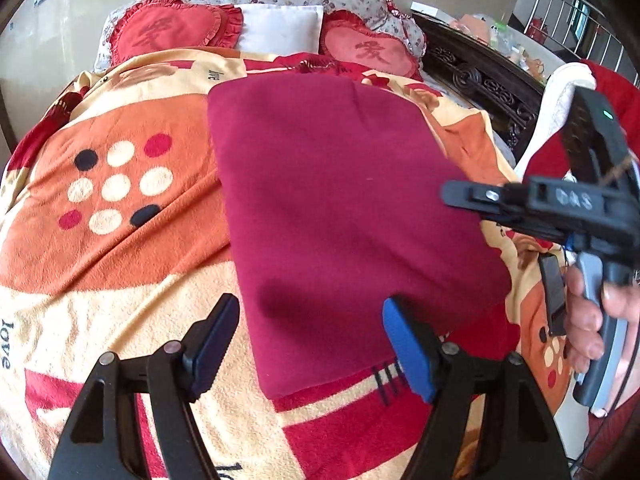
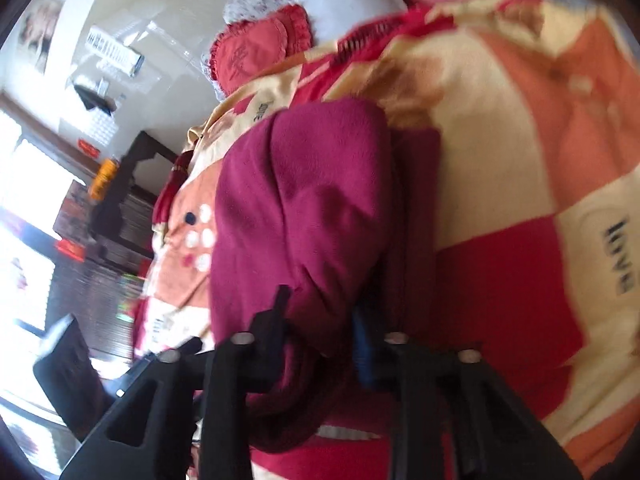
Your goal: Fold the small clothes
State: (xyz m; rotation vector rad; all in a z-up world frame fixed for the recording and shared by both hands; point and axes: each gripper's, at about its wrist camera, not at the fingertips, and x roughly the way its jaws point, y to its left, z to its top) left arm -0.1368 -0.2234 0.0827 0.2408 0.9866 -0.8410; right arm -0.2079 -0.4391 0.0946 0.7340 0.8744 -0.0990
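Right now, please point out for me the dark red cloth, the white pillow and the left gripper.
dark red cloth (image 1: pixel 340 184), left wrist view, middle of its flat top.
white pillow (image 1: pixel 280 30), left wrist view, centre of its face.
left gripper (image 1: pixel 310 348), left wrist view, midway between fingertips.

Maroon cloth (image 2: pixel 304 216) in right claw (image 2: pixel 320 320)

Matt maroon fleece cloth (image 1: pixel 340 200) on fuzzy blanket (image 1: pixel 120 240).

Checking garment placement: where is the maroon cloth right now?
In the left wrist view, the maroon cloth lies mid-frame on the patterned blanket, below the heart-shaped pillows.
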